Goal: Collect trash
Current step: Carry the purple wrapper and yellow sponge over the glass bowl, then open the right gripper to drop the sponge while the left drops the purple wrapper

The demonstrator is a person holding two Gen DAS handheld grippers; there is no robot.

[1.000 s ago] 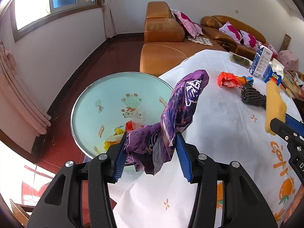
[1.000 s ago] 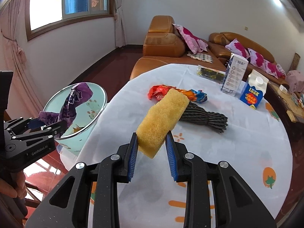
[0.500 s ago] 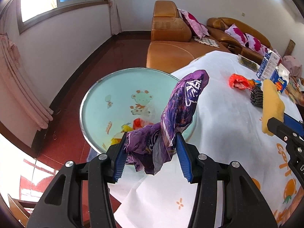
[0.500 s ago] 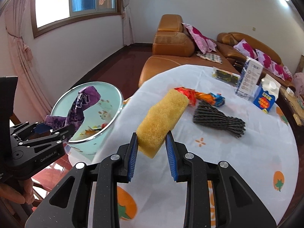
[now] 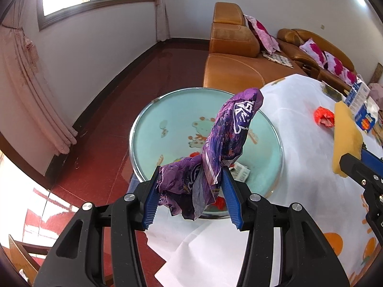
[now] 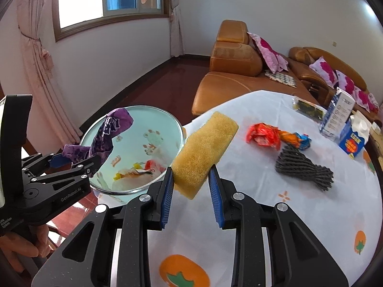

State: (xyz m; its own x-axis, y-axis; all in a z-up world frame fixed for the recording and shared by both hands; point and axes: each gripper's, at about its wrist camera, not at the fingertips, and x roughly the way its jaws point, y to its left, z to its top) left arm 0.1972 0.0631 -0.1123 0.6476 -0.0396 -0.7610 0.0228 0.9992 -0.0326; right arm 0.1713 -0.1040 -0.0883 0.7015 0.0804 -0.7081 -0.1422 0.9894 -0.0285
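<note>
A purple wrapper point(image 5: 225, 143) is pinched by the L gripper point(image 5: 191, 191); its long axis runs up and away from the jaws, tip tilted right, held over the basin point(image 5: 148, 124) w/ scraps in it. A yellow sponge point(image 6: 203, 153) is clamped by the R gripper point(image 6: 190, 191), long axis pointed up-right, above the table point(image 6: 311, 215) edge. Only in the right wrist view are seen a red wrapper point(image 6: 263, 135) in full, black mesh point(image 6: 304, 167) and a hand point(image 6: 21, 244). The basin's near rim is seen only in the left wrist view.
</note>
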